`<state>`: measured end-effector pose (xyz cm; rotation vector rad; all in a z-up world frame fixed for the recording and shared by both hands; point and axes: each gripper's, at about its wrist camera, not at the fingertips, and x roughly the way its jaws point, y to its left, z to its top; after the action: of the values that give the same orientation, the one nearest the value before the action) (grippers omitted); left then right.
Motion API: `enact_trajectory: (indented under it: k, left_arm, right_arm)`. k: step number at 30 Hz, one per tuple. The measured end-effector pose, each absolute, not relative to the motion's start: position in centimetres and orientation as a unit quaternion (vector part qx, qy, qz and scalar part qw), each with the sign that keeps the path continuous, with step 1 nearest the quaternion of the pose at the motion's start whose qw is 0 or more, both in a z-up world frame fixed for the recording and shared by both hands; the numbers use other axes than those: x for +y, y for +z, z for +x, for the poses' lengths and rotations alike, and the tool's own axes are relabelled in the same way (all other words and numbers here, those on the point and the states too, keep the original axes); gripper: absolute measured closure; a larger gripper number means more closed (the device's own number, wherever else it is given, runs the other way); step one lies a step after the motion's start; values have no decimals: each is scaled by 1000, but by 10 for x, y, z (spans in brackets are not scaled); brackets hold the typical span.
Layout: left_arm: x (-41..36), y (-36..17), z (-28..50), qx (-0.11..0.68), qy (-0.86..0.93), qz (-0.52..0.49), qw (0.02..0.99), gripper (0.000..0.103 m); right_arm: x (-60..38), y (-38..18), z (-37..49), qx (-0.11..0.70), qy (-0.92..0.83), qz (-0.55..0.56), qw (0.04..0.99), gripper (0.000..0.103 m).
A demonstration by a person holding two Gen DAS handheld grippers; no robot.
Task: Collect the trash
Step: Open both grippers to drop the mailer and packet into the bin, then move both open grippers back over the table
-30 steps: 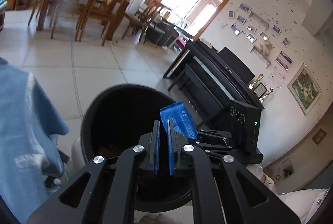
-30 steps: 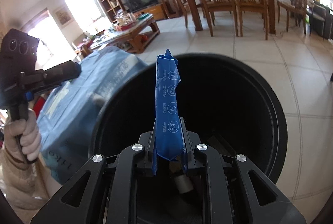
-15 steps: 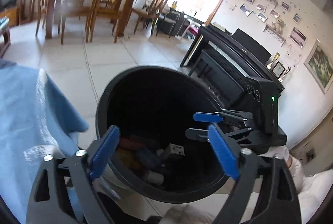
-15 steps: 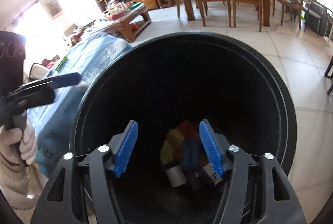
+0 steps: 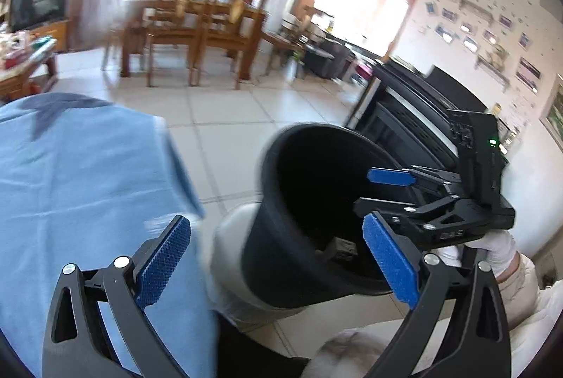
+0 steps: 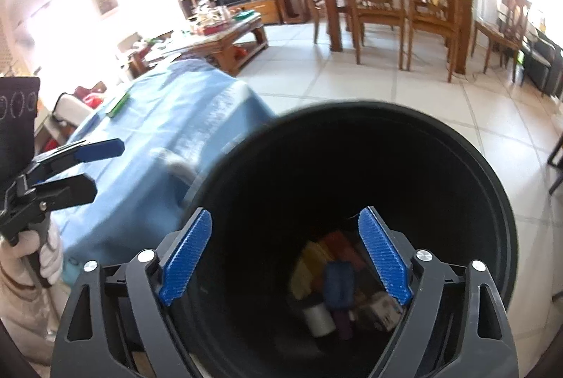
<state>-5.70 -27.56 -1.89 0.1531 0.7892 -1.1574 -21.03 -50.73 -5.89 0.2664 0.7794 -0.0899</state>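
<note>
Black bin [image 6: 369, 167]: floor, beside blue-clothed table [image 5: 70, 184]; assorted trash [image 6: 337, 283] at its bottom.
Right gripper [image 6: 285, 255]: above bin mouth, jaws opening, nothing between.
Left gripper [image 5: 278, 258]: bin at two o'clock, jaws opening, empty.

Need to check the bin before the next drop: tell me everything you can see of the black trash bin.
The black trash bin is a round, smooth, plastic-looking bucket standing upright and open-topped on the tiled floor beside the blue cloth. Mixed trash lies at its bottom: yellow, red, blue and white pieces. Nothing visibly grips it.
</note>
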Motion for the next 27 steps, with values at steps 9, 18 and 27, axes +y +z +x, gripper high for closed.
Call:
enact_trajectory:
  k: [9, 18, 27]
  left_arm:
    - [-196, 0, -21, 325, -439, 63, 835, 5]
    - [-122, 6, 16, 311, -353, 67, 880, 5]
    - [-68, 7, 53, 322, -285, 55, 901, 5]
  right_arm:
    - [-437, -31, -143, 378, 27, 94, 921, 15]
    - [-367, -26, -59, 395, 91, 107, 908, 10]
    - [-300, -29, 14, 410, 95, 80, 904, 5]
